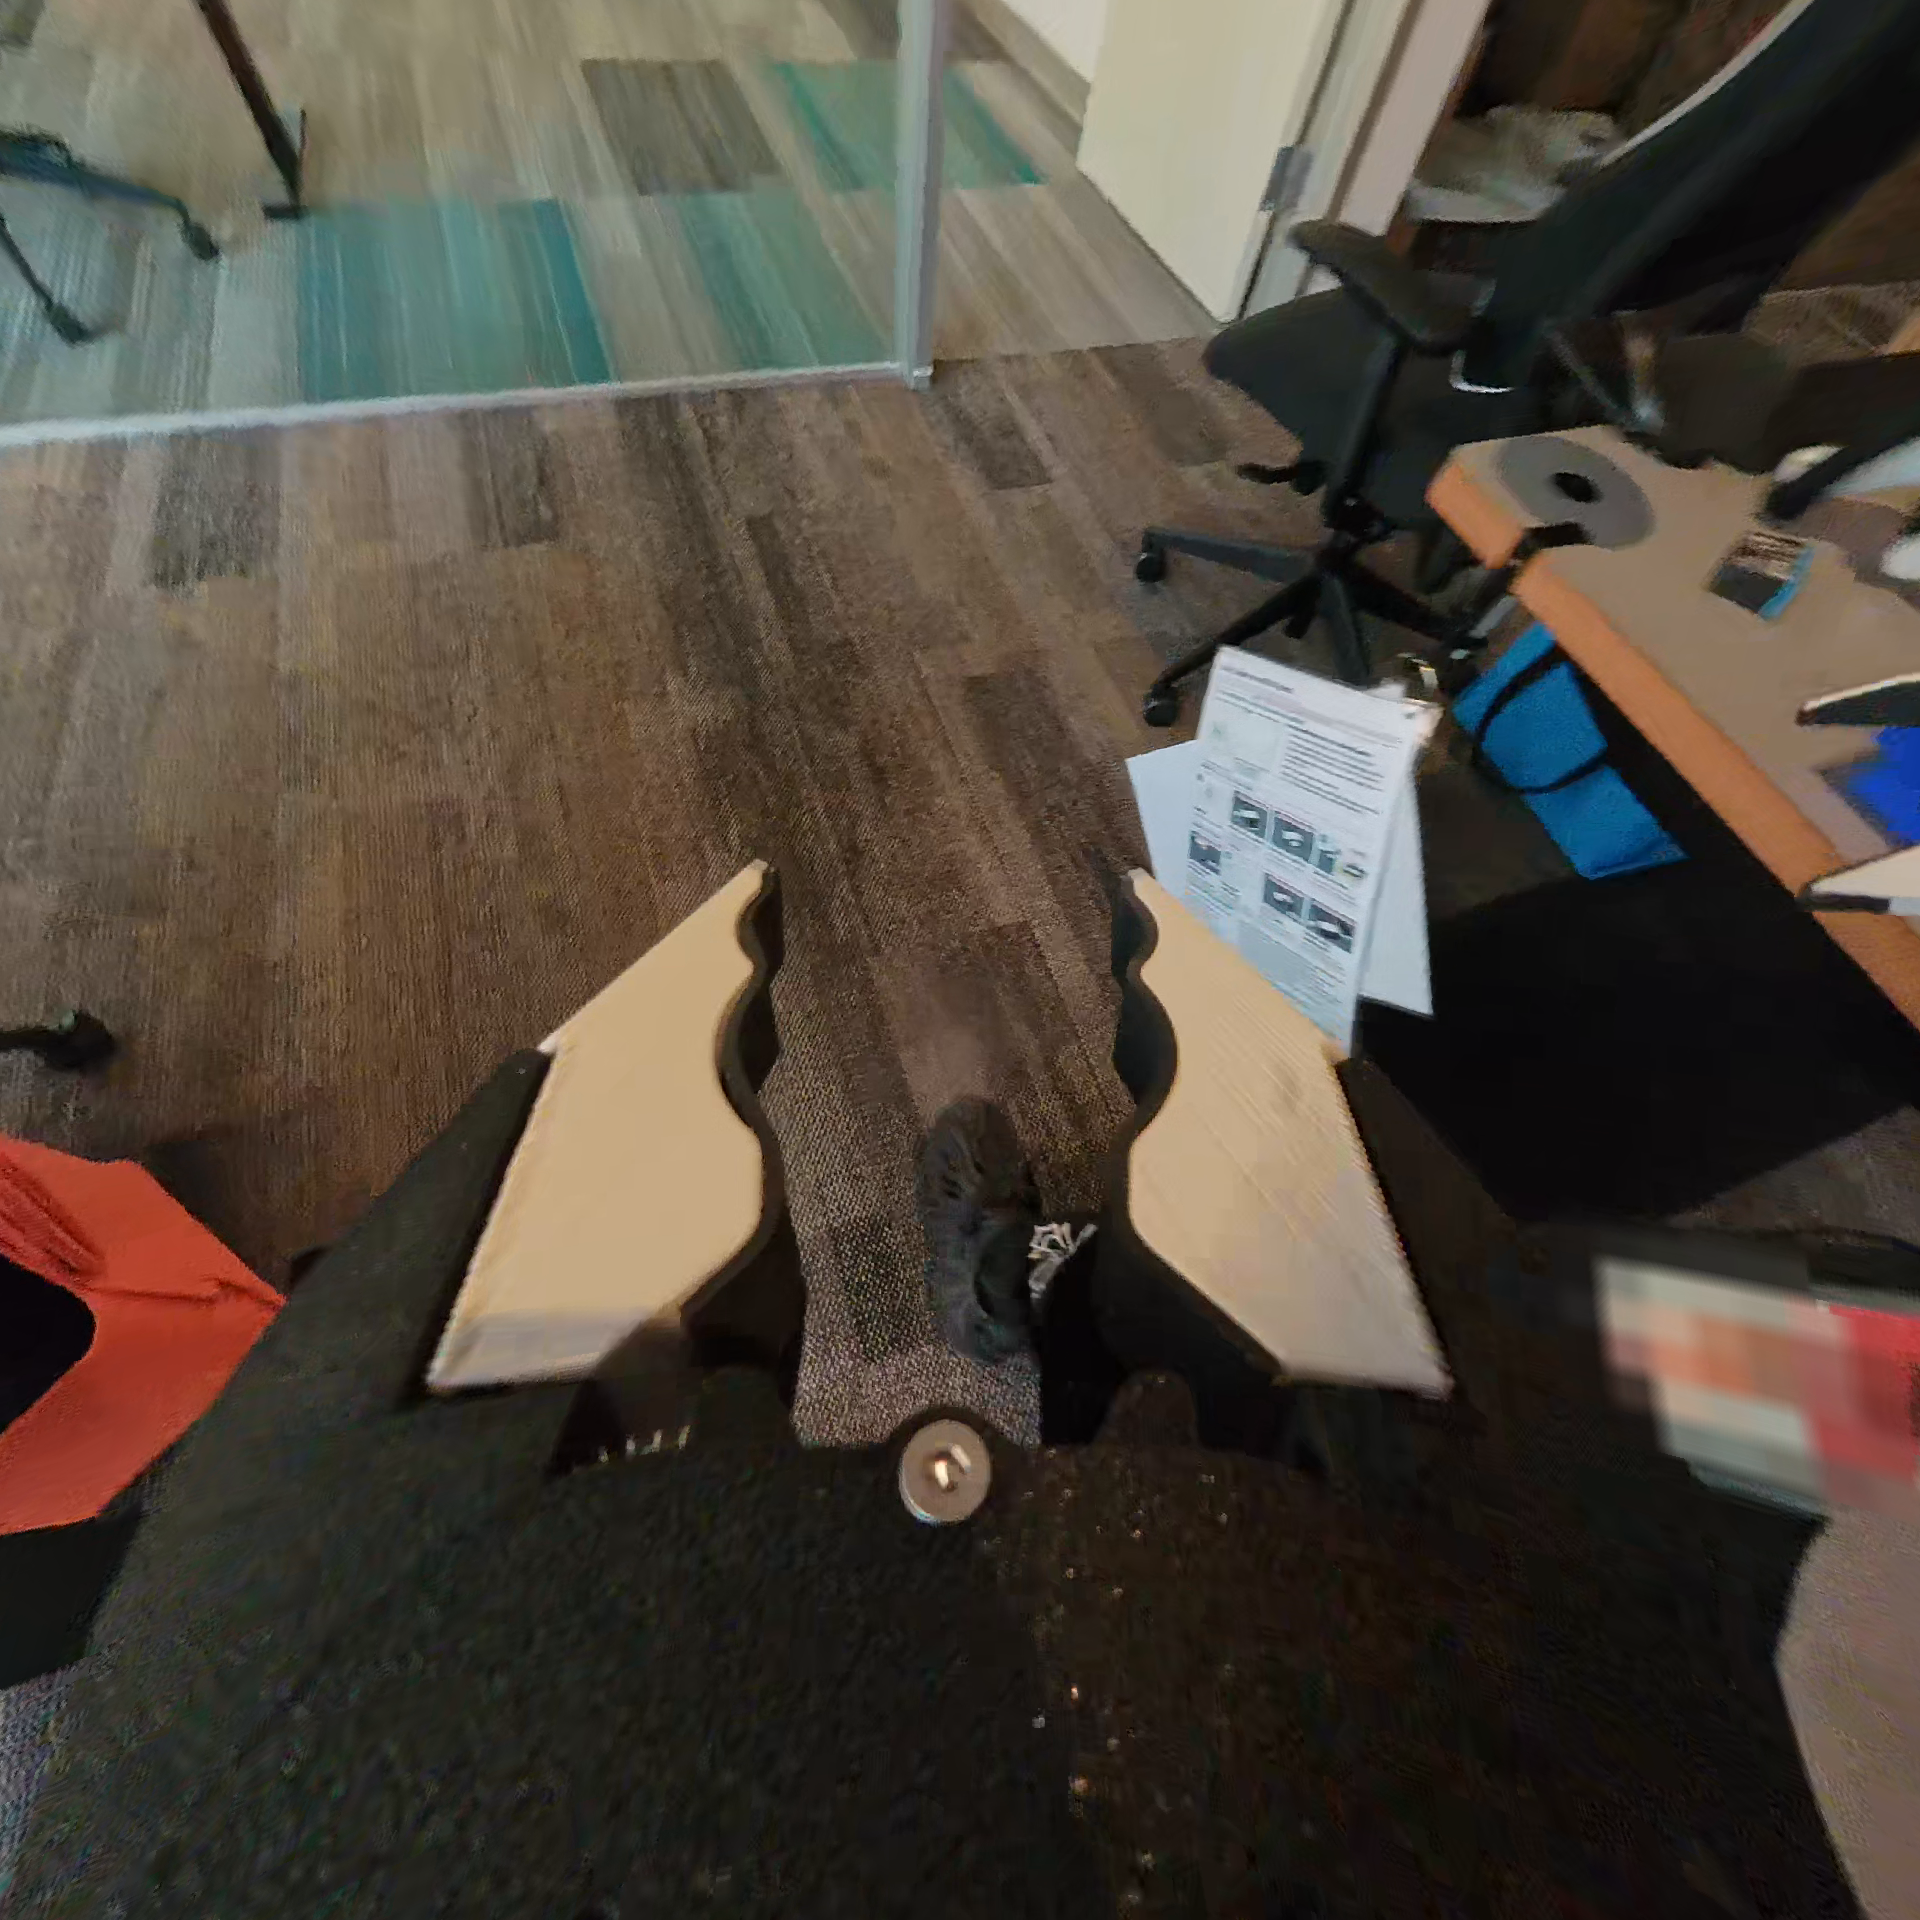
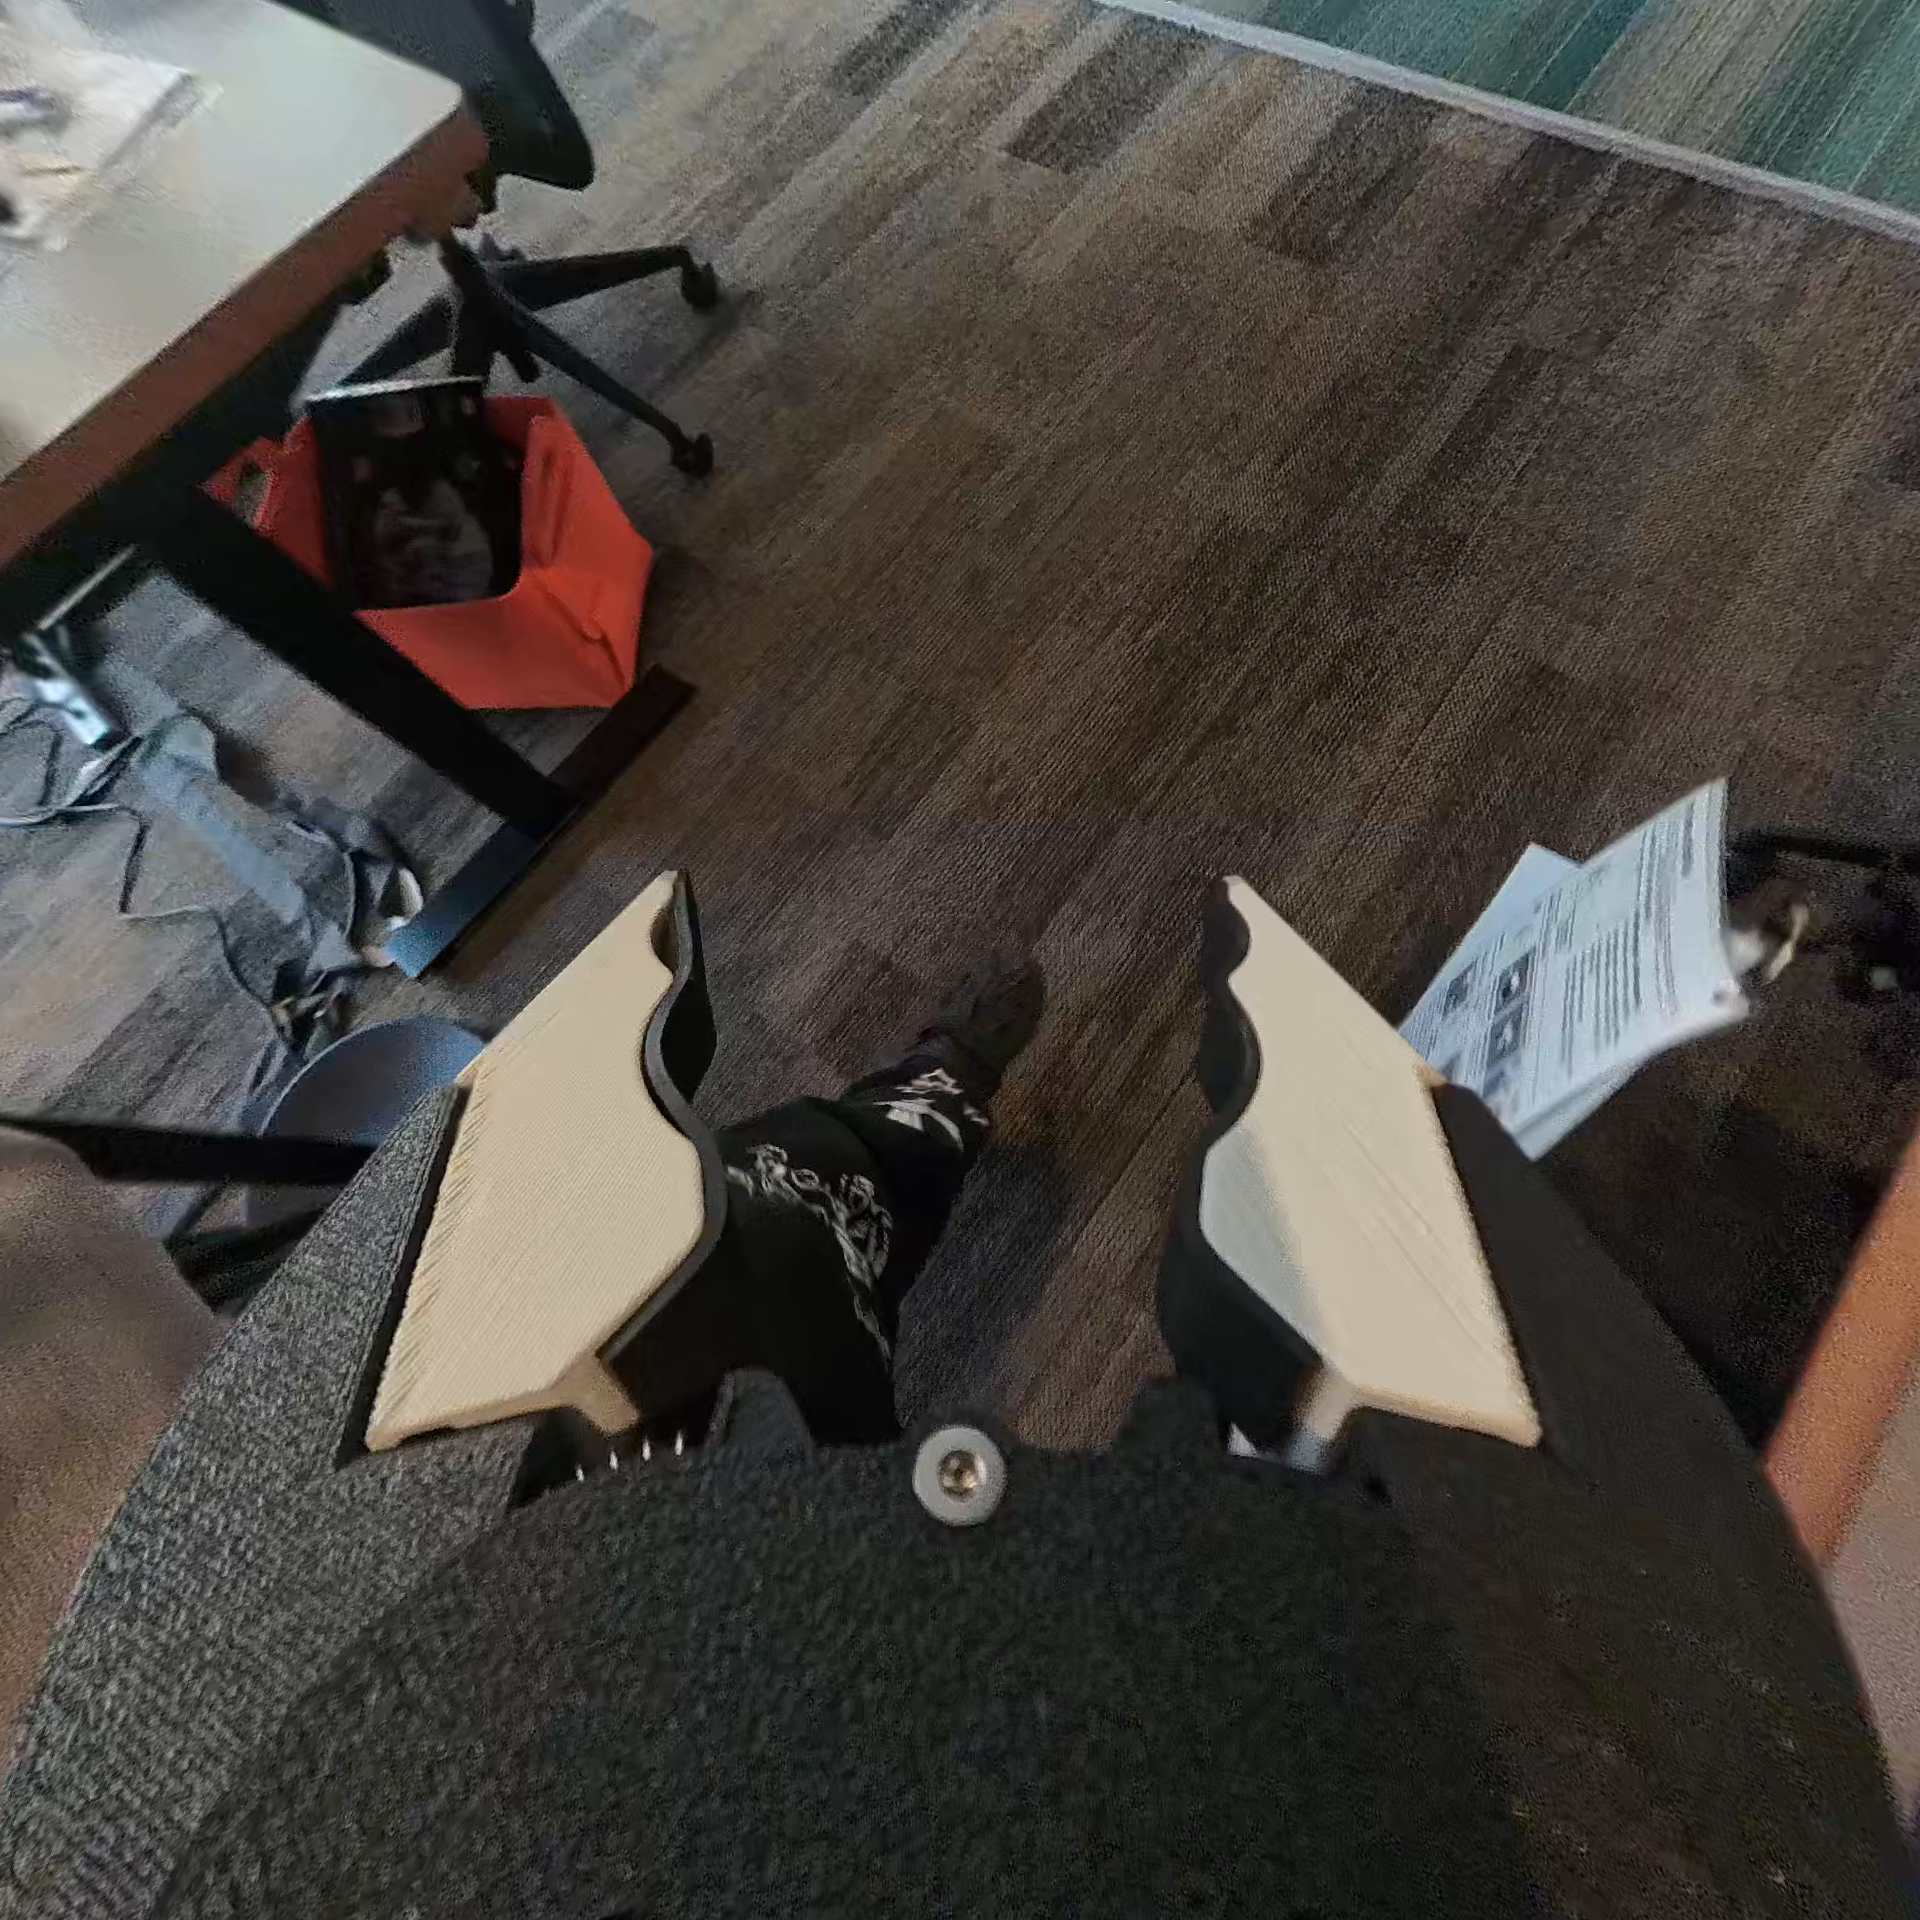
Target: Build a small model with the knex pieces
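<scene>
The left gripper (image 1: 945,914) stood wide, its pale fingers (image 1: 644,1122) spread with nothing between them, and hung in the air above the brown striped carpet (image 1: 520,727). Below the gap lay a dark shoe (image 1: 977,1226) of the person carrying the rig. To the right, near its right finger, a clipped sheaf of printed papers (image 1: 1299,821) hung at the edge of a wooden-edged desk (image 1: 1621,634), with a blue bag (image 1: 1558,769) under the desk and a black office chair (image 1: 1382,343) farther off. An orange bag (image 1: 94,1330) sat low at the left edge.

The right gripper (image 2: 951,914) was likewise spread wide and held nothing. Under it showed a dark patterned trouser leg (image 2: 831,1195) and a shoe (image 2: 987,1008). The same papers (image 2: 1590,956) hung just right of its right finger; the orange bag (image 2: 520,603) sat far left beneath a desk (image 2: 208,260), beside cables (image 2: 135,831) on the floor.

Both views were smeared, which suggested fast motion. Judged from that, a careless swing might have clipped the papers or the desk edge, and the loose cables could have caught a foot. Neither gripper touched anything, and no object lay within easy reach of the fingers.
</scene>
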Demonstrator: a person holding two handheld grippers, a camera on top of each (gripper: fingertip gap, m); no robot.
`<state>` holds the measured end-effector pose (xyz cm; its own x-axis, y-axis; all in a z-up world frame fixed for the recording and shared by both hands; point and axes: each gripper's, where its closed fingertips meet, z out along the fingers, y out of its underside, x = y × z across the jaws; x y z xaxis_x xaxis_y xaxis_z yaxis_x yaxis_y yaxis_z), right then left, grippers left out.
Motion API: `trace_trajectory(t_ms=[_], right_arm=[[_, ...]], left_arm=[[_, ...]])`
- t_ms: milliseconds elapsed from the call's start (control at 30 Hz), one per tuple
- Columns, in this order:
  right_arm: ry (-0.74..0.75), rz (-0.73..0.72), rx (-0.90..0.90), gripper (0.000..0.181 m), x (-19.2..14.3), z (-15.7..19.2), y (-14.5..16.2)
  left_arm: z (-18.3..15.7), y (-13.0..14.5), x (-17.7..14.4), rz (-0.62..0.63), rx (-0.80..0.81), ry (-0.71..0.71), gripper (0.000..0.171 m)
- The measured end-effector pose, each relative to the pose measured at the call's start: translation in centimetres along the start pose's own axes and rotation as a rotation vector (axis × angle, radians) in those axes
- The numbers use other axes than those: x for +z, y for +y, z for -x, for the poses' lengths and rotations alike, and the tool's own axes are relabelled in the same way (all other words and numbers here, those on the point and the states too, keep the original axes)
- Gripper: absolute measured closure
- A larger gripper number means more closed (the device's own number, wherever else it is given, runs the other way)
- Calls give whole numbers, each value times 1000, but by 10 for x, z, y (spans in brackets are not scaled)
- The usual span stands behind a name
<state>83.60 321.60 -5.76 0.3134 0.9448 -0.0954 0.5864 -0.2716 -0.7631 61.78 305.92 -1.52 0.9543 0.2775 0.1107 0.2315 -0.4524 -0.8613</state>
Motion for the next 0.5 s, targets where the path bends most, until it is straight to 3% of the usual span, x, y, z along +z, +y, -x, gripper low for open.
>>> trace_trajectory(t_ms=[133,333,500], right_arm=[[-7,38,-36,84,115,-58,-76],[-79,-35,-117,84,270,-115,-252],[-14,-58,-83,84,378,-182,-346]], left_arm=[[99,-22,67,110,-84,-97,109],[253,-142,158,65,-106,-225,106],[353,-216,282,61,-89,-206,106]])
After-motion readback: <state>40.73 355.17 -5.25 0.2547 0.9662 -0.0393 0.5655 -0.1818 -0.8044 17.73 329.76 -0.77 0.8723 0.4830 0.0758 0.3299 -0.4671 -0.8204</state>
